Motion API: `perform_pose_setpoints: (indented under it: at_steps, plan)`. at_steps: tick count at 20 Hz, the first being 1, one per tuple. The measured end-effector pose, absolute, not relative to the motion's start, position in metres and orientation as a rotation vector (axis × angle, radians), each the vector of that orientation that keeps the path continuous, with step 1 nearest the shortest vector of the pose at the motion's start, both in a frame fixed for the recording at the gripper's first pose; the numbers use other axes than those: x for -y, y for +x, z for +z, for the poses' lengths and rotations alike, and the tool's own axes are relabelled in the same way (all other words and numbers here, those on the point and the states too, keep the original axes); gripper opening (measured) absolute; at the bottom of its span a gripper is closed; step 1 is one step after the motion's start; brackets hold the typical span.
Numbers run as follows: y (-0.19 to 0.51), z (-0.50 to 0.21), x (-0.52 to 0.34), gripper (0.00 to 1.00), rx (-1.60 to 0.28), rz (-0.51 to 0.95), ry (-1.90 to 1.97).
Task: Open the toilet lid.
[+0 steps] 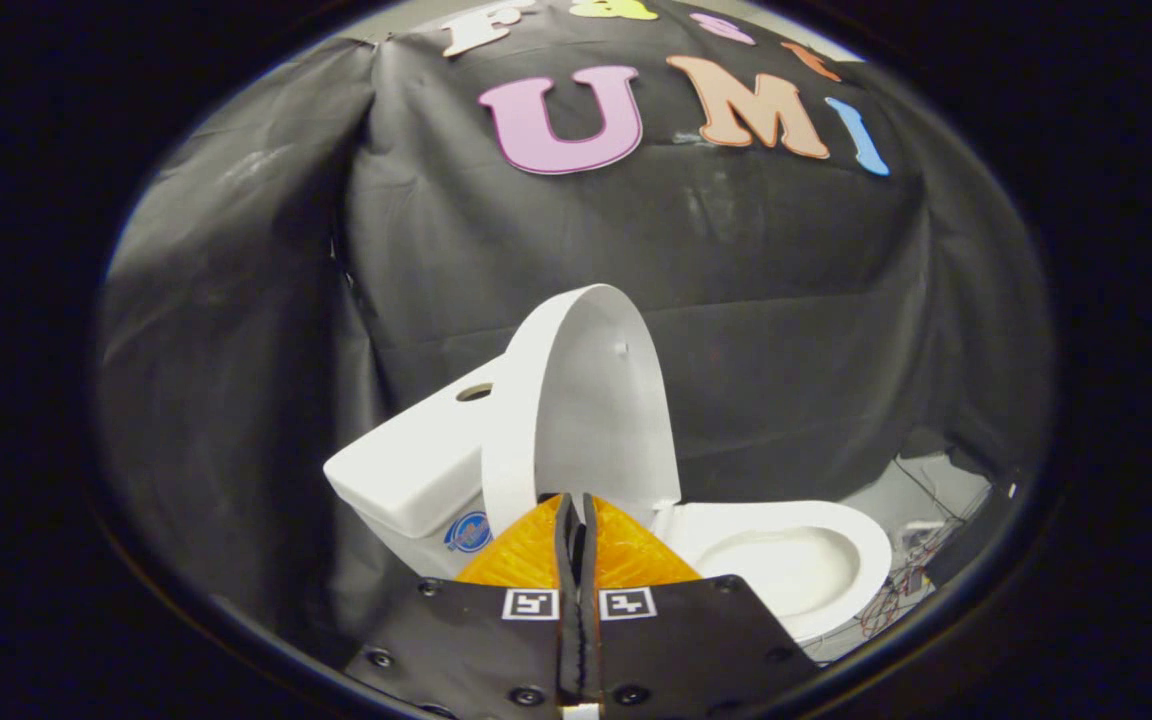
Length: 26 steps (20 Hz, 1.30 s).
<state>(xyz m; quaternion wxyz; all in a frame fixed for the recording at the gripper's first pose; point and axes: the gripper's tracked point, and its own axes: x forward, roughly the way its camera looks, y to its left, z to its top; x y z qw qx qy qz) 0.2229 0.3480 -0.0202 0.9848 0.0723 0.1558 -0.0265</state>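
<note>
White toilet lid (586,400): raised, standing nearly upright against the front of the cistern, its inner face turned toward the bowl.
Toilet seat (856,545): down on the bowl, just beyond and beside the fingers, its oval opening uncovered.
Cistern (416,470): white, behind the lid, a round hole in its top and a blue sticker on its side.
Hand-held gripper (577,508): fingers pressed together, nothing between them, tips right at the lid's lower edge.
Cables (901,580): tangled on the floor past the bowl.
</note>
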Motion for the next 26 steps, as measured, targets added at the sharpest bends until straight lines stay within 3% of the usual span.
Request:
perform_pose_setpoints:
  at_steps: [9, 12, 16, 23, 26]
  plan:
    - [0.238, -0.019, -0.361, 0.02, -0.265, -0.029, 0.092]
    - [0.242, -0.018, -0.376, 0.13, -0.259, 0.032, 0.12]
    - [0.249, -0.017, -0.38, 0.13, -0.238, 0.043, 0.13]
    - [0.254, -0.021, -0.378, 0.24, -0.233, 0.069, 0.174]
    - [0.255, -0.024, -0.363, 0.41, -0.222, 0.044, 0.158]
